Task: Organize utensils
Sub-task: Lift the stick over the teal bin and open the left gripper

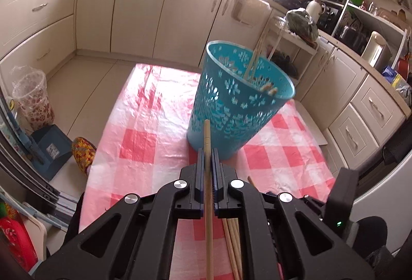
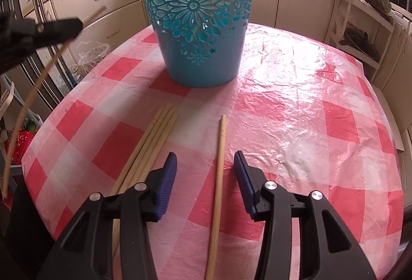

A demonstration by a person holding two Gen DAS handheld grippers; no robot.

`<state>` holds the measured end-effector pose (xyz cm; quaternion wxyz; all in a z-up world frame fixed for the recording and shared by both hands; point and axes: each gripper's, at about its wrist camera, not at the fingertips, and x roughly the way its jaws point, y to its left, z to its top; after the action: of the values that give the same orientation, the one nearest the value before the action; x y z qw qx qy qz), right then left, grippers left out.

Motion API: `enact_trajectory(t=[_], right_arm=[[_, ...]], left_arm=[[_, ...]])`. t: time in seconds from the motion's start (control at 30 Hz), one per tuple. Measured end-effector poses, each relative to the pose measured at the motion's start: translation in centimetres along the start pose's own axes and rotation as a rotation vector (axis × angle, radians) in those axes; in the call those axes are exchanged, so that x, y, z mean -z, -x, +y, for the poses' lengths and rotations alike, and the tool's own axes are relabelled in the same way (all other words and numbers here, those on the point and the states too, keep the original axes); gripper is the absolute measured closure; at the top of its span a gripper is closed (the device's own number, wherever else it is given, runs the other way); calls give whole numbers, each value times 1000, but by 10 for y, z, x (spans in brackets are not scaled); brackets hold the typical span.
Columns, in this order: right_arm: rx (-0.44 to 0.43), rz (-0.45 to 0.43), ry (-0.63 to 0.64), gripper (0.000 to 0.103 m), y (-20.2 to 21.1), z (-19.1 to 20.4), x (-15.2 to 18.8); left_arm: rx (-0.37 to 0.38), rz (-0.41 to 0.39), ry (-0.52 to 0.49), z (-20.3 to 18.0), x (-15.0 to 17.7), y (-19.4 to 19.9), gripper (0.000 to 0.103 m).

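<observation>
While the left gripper (image 1: 207, 159) sits lifted off the table (image 2: 296, 89), its fingers (image 1: 198, 172) are clamped tight on one chopstick (image 1: 207, 141); tip pokes out just past the fingers, aimed at the blue basket (image 1: 231, 105) right ahead. More chopsticks already stand inside the basket (image 1: 251, 66), leaning on the far rim. In the right wrist view that same held stick trails down and back from the left fingers, off the table's left edge. Next over: bundle of chopsticks (image 2: 152, 141) flat on the checked cloth, just left of the right gripper's left finger. Right gripper (image 2: 204, 166): fingers (image 2: 168, 174) partway apart, gripping nothing. A single chopstick (image 2: 219, 172) lies on the table between them, touching neither pad. Basket stands upright on the table beyond the fingertips.
</observation>
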<state>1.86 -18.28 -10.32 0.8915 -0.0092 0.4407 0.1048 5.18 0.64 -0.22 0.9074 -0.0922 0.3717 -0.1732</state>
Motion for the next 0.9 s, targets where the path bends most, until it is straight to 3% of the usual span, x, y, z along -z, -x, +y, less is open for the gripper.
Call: enact_trajectory(t=[0.3, 0.53, 0.67, 0.9], right_arm=[[-72, 1, -87, 58, 4, -16, -3], [-89, -2, -100, 57, 4, -19, -4], [-96, -4, -106, 56, 5, -19, -4], [-85, -2, -90, 54, 2, -15, -9]], left_arm=[[55, -222, -8, -25, -87, 44, 98], [52, -376, -8, -52, -142, 27, 98], [-20, -461, -49, -70, -158, 4, 98], [-71, -445, -38, -71, -161, -49, 98]])
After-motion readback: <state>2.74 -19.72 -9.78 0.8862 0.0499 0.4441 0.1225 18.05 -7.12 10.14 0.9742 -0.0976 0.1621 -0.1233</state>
